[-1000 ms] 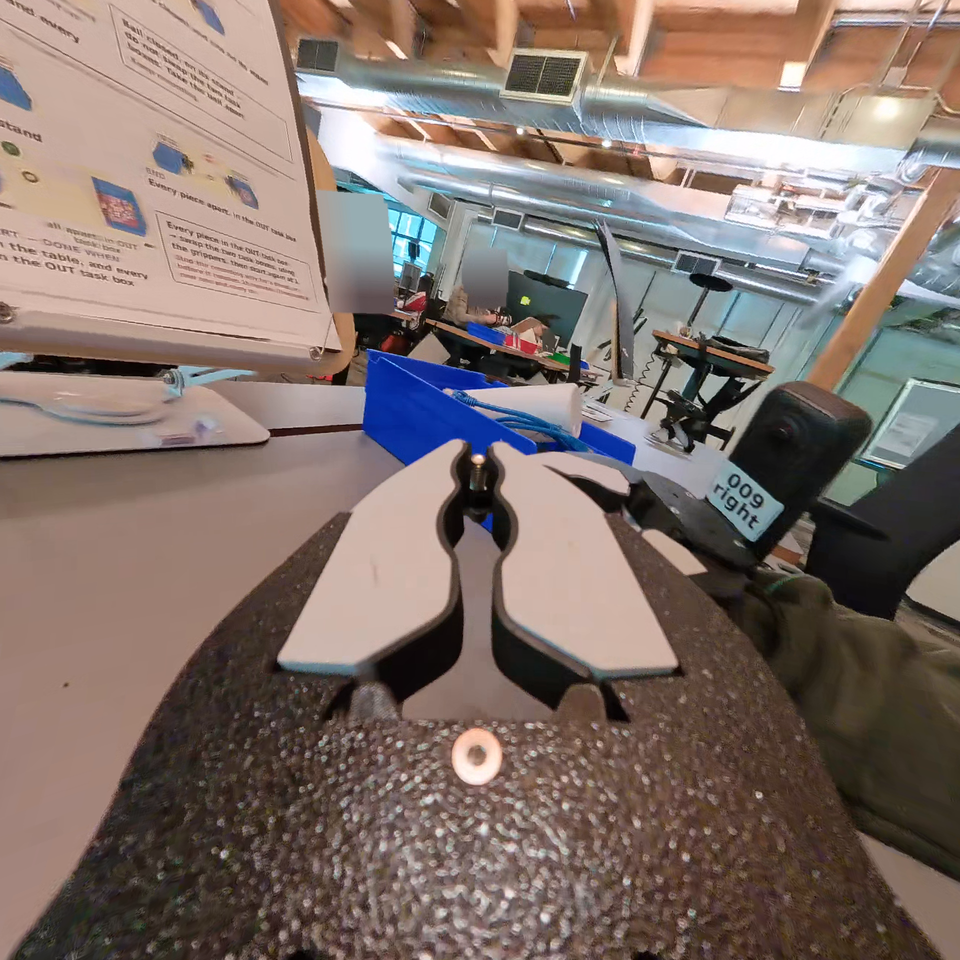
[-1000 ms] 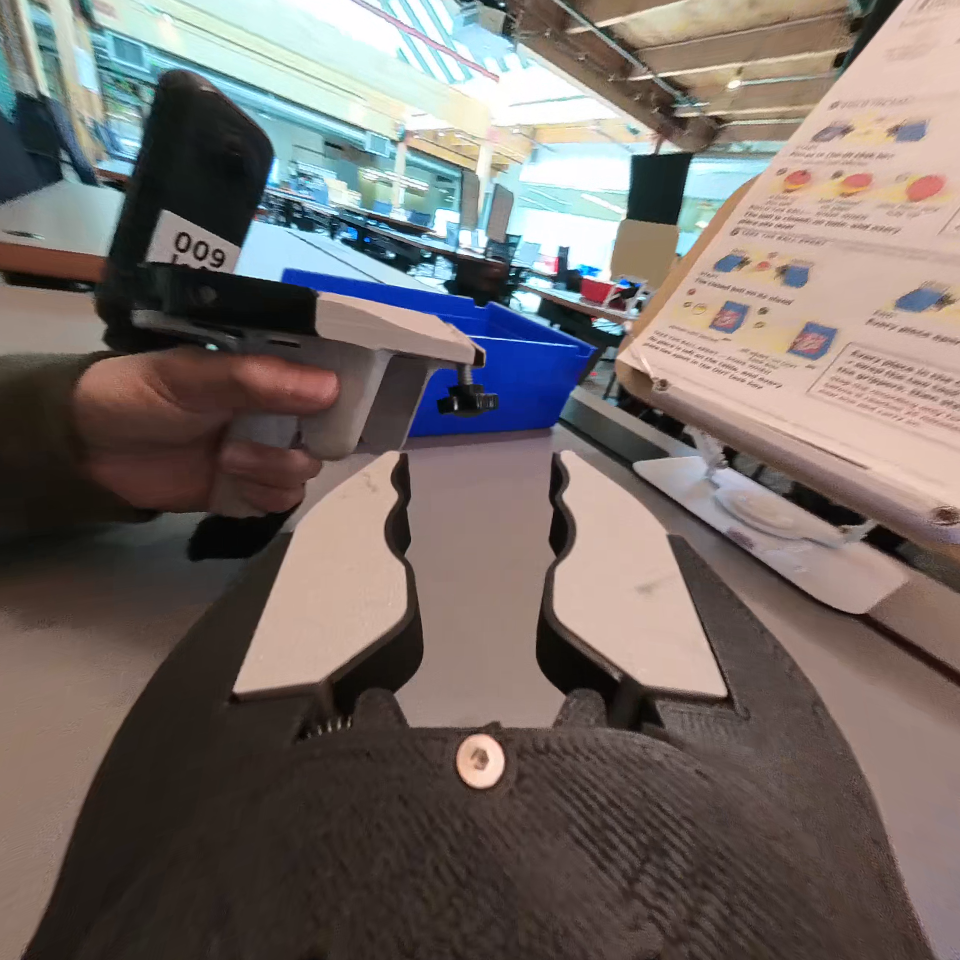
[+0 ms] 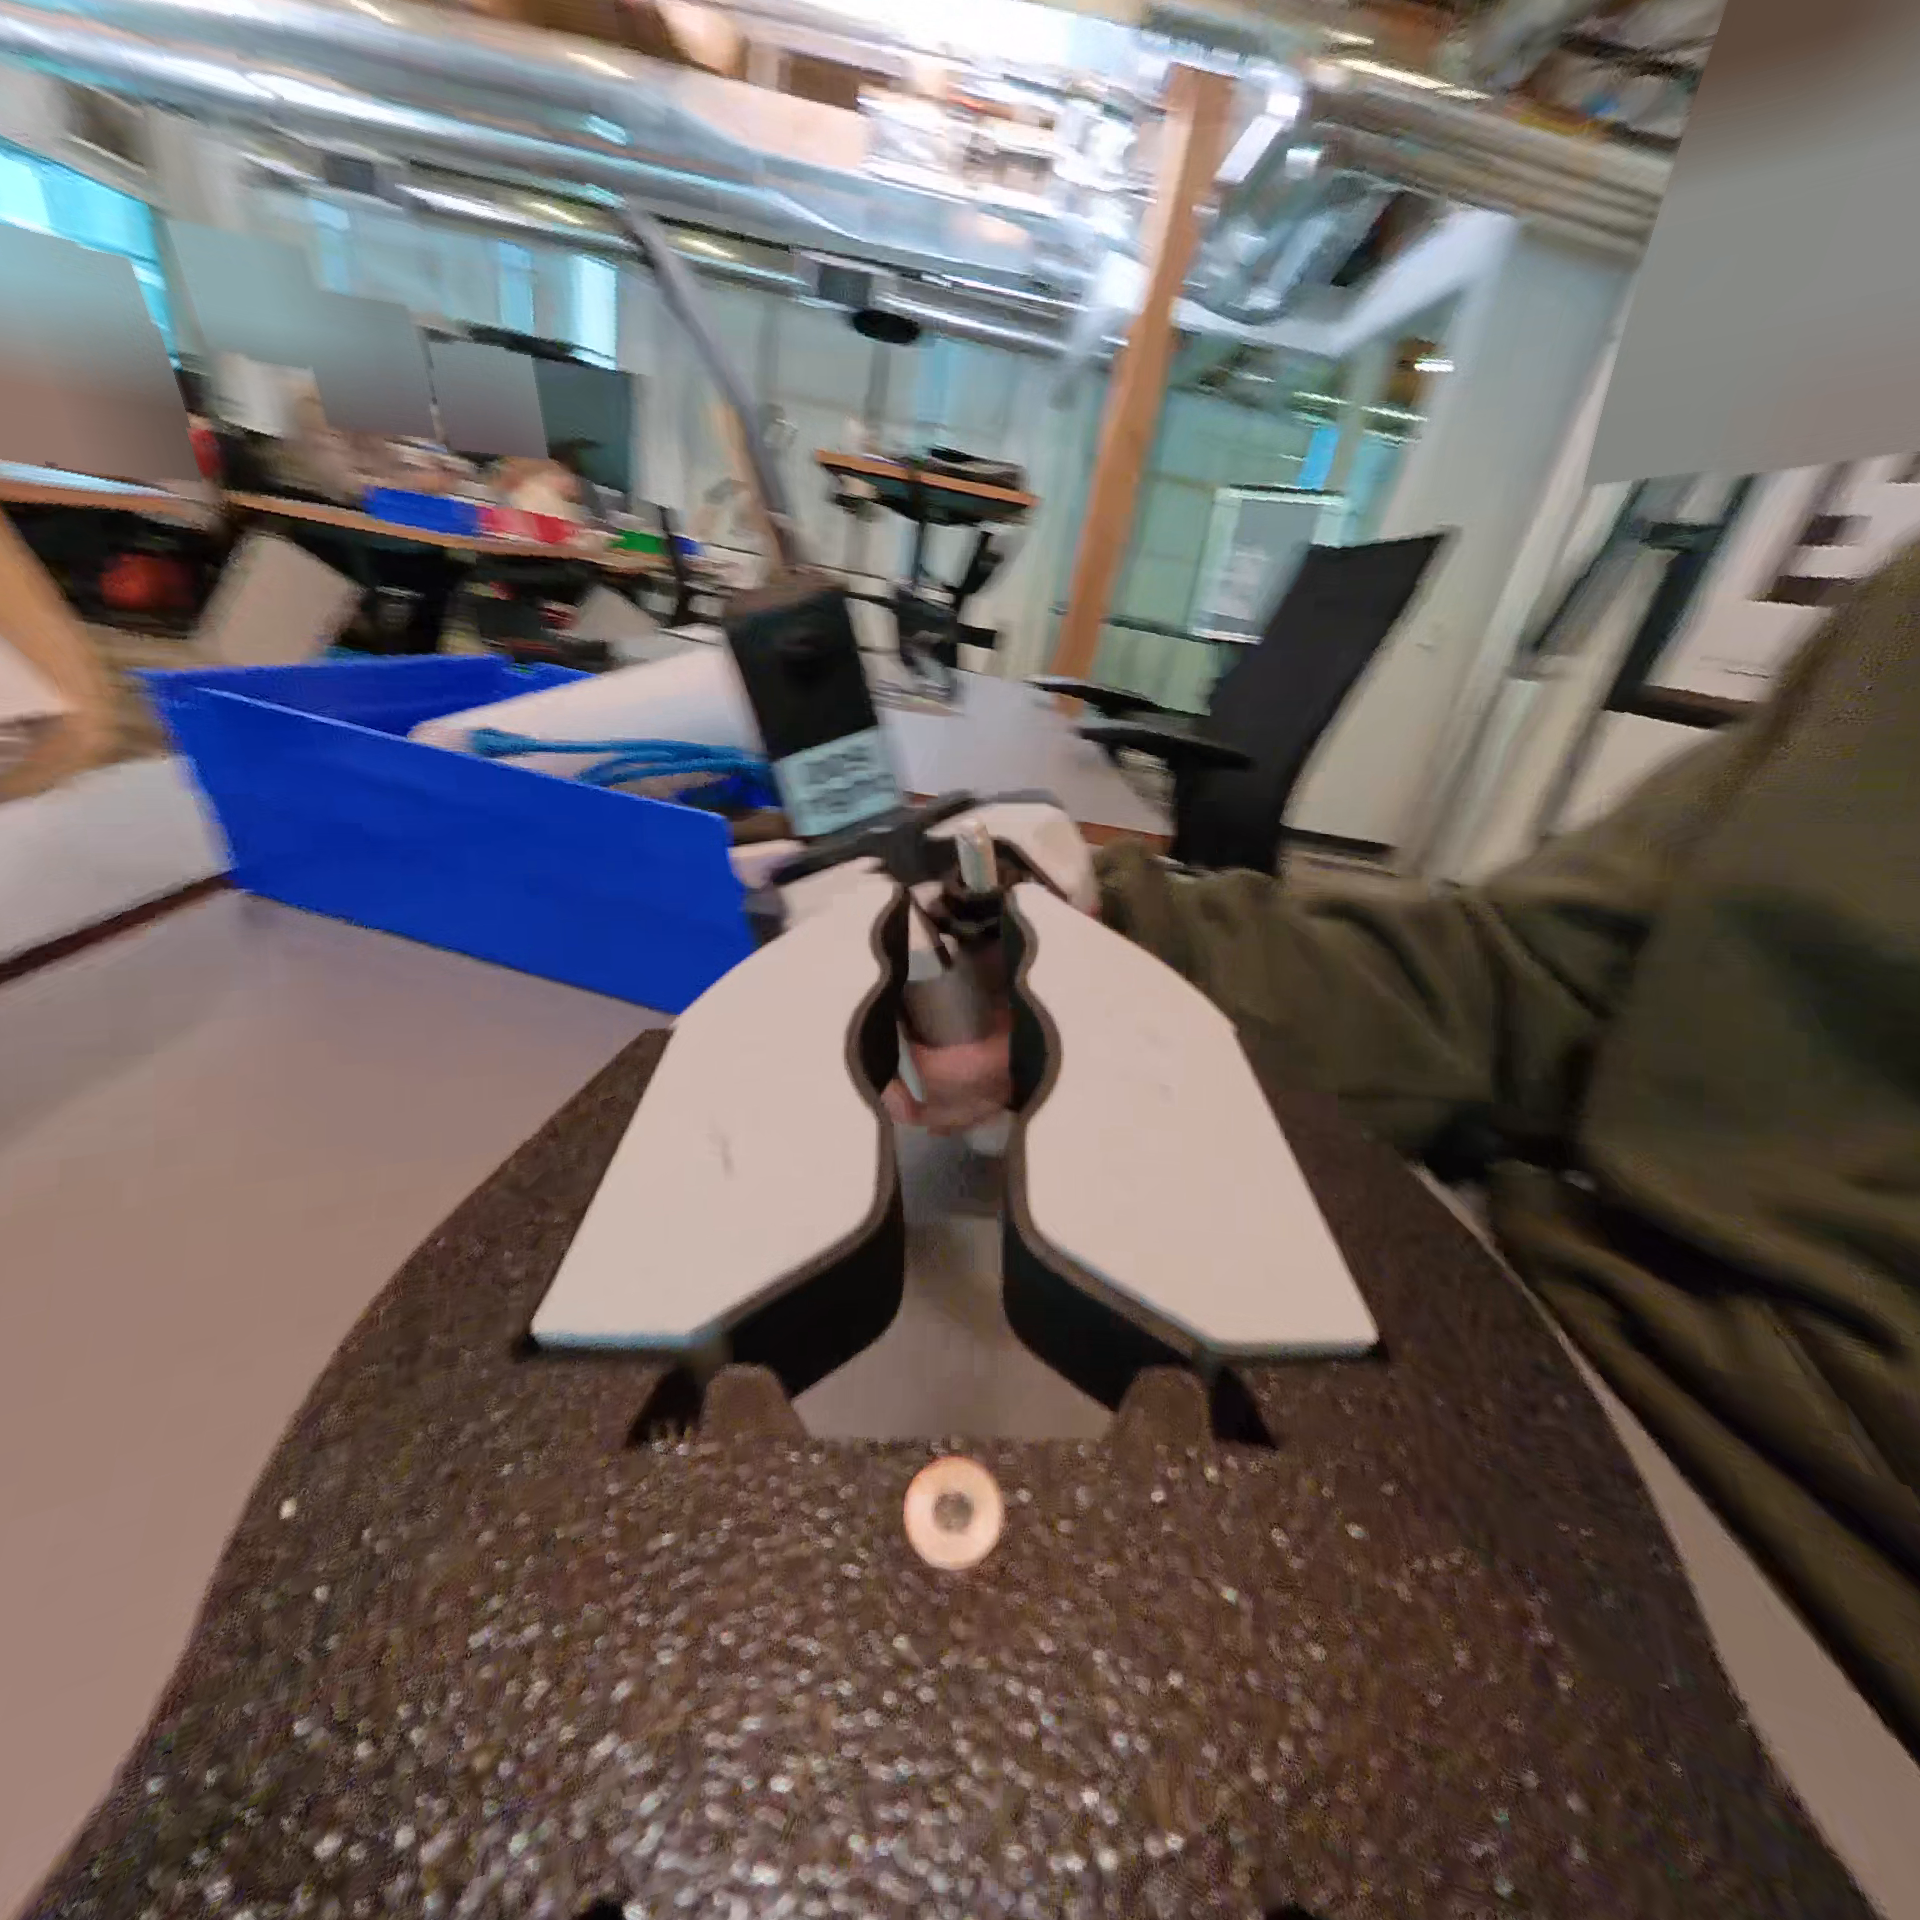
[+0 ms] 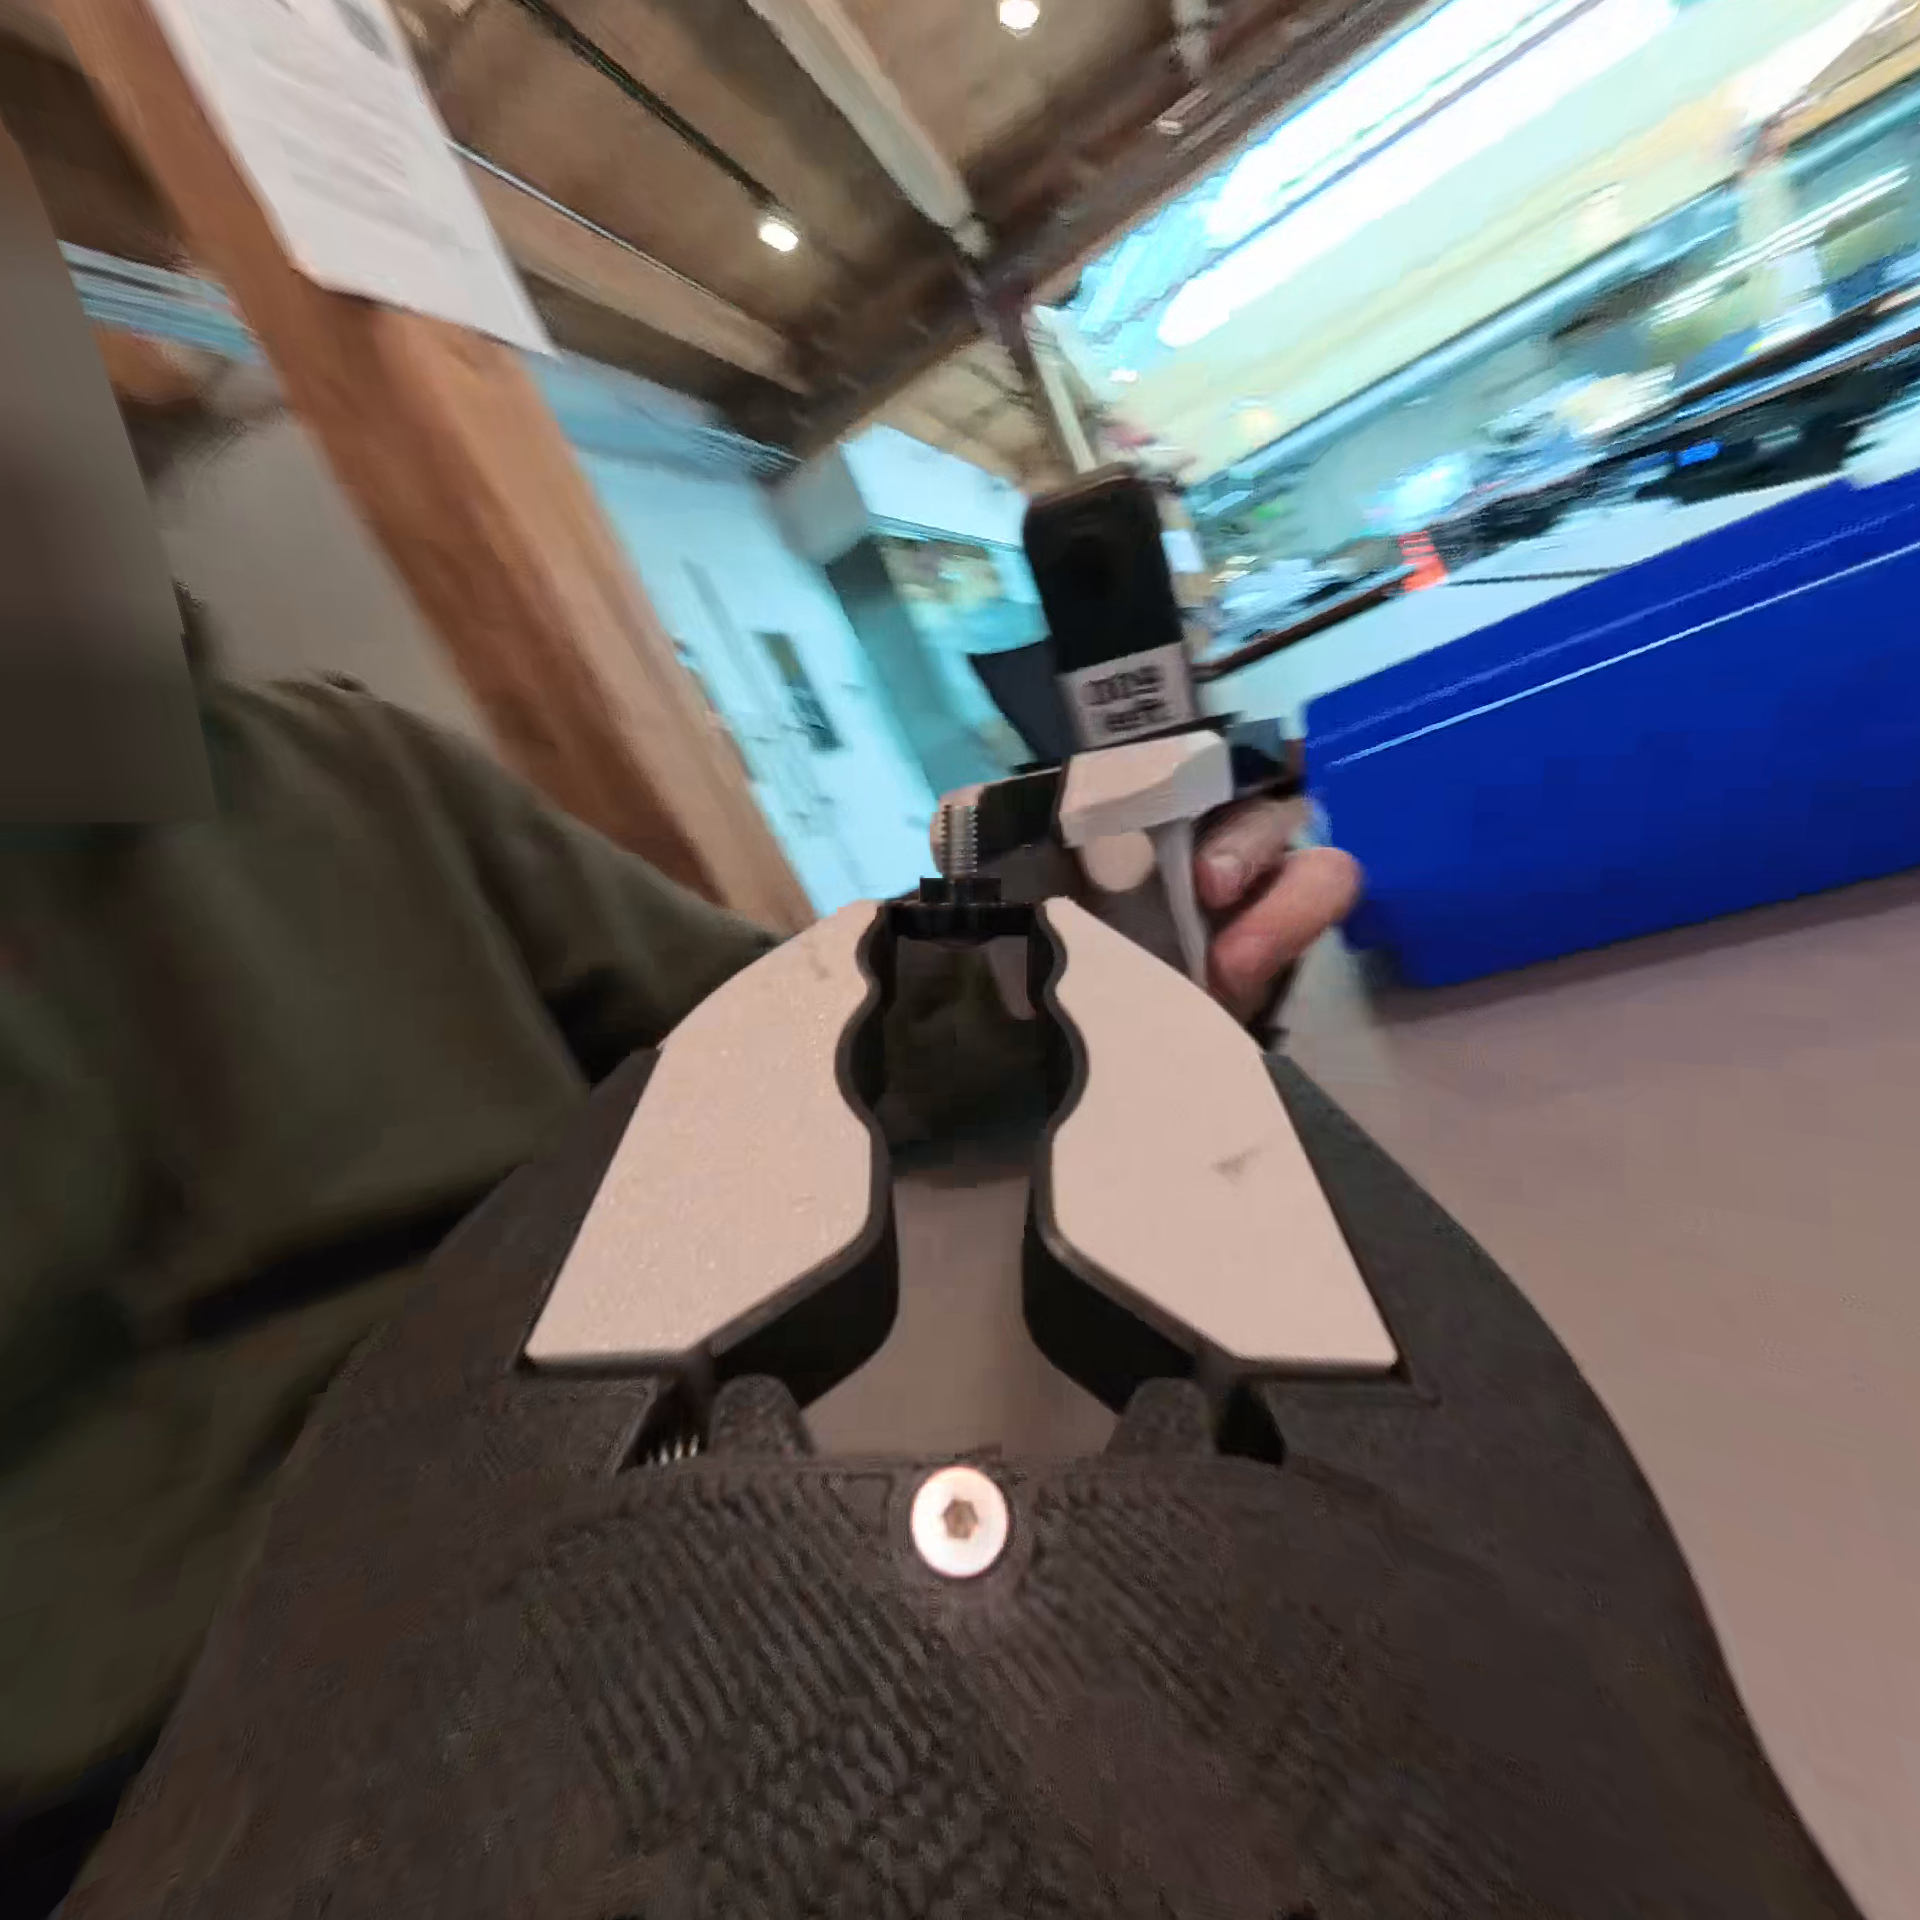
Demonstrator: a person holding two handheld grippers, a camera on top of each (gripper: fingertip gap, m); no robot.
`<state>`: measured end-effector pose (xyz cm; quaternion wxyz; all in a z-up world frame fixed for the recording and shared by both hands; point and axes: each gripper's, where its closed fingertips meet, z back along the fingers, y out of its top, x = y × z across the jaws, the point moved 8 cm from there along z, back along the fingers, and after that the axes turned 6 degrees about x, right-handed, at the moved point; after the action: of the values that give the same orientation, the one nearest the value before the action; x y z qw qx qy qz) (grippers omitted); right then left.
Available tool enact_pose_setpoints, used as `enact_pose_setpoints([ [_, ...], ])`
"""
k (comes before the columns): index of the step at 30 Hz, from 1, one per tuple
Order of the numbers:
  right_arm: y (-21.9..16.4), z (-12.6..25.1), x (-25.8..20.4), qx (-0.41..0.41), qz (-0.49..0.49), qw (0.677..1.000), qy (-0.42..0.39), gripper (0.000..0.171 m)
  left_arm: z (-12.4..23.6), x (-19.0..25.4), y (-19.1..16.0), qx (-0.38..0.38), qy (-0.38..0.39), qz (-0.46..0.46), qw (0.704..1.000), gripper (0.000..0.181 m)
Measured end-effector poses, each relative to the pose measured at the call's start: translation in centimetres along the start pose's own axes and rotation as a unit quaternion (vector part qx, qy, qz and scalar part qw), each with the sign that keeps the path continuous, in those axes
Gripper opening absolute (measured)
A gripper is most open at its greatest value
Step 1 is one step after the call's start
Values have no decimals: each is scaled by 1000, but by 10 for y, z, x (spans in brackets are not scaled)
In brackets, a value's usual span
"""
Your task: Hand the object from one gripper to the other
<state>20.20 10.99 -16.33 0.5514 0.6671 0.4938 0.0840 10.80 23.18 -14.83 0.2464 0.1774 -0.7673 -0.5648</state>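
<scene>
The object is a small thumb screw with a black knob (image 4: 958, 891) and a silver threaded shank (image 4: 958, 831). My right gripper (image 4: 958, 920) is shut on the knob, with the shank pointing up. My left gripper (image 3: 958, 909) faces it tip to tip. Its jaws stand a little apart on either side of the shank (image 3: 977, 852), wider than the shank, so it is open. In the right wrist view the left gripper's body (image 4: 1143, 790) shows in a hand just behind the screw. In the left wrist view the right gripper's camera (image 3: 800, 686) rises behind the screw.
A blue bin (image 3: 468, 831) holding blue cord stands on the grey table (image 3: 260, 1195) to the left; it also shows at the right in the right wrist view (image 4: 1610, 779). Olive sleeves (image 3: 1455, 987) (image 4: 312, 987) fill the sides. A black chair (image 3: 1299, 707) stands beyond the table. My left and right fingertips are right by each other.
Both grippers have swung round to face each other. The right gripper has closed on the screw's knob. The left jaws, which pinched the screw, now stand wider apart.
</scene>
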Motion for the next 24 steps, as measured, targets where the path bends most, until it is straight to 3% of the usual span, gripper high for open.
enact_pose_setpoints([
  [3, 0, -2, 7, 13, -56, 996, 67, 24, -2, -10, 6, -23, -94, 58, 994, 18],
  [7, -7, -12, 6, 21, -71, 991, 108, 24, -12, -18, 10, -12, -149, 51, 987, 18],
  [10, -11, -12, 5, 21, -71, 991, 116, 24, -17, -15, 7, -20, -200, 75, 977, 5],
  [18, -17, -10, 9, 4, -77, 992, 98, 24, -16, -17, 0, -36, -189, 80, 978, 12],
  [24, -14, -3, 14, 30, -58, 997, 46, 24, -15, -22, 4, -49, -157, 20, 986, 5],
])
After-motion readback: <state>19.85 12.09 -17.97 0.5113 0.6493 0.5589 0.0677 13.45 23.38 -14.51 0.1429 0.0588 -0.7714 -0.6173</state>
